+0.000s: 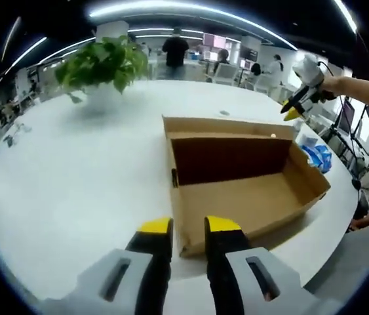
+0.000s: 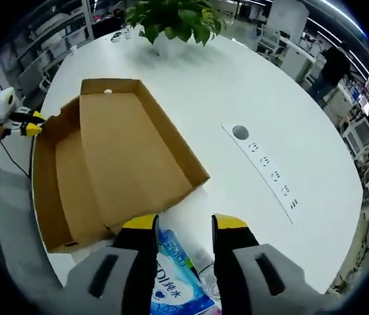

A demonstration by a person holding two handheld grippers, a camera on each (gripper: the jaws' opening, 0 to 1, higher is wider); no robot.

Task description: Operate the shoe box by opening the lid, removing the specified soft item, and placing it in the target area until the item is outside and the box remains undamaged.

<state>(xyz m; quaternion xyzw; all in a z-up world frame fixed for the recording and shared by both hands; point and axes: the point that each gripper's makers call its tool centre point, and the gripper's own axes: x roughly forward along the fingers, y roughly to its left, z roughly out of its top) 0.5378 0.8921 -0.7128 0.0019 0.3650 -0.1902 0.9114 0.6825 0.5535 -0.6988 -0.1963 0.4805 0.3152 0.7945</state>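
You are working at a broad white round table (image 1: 73,184) in an open office, with desks, screens and people standing in the background. In the left gripper view, a leafy green potted plant (image 1: 105,62) sits at the table's far left; further right the open brown cardboard shoe box (image 1: 236,190) lies in the middle with its lid folded back, its inside bare in this view. Your left gripper (image 1: 189,226), grey with yellow-tipped black jaws, hovers just before the box's near corner, jaws a little apart and holding nothing. To the right of the box, a blue-and-white soft plastic pack (image 1: 316,156) lies on the table beside the far end wall, and above it your right gripper is held up in a hand. In the right gripper view, the left gripper shows at the left edge by the box's corner; then comes the box with its flap spread, then a row of round inset sockets (image 2: 269,169) on the right. Your right gripper (image 2: 184,224) hangs over the blue-and-white pack, which lies outside the box just beside its wall, with the jaws apart and astride it, not closed on it.
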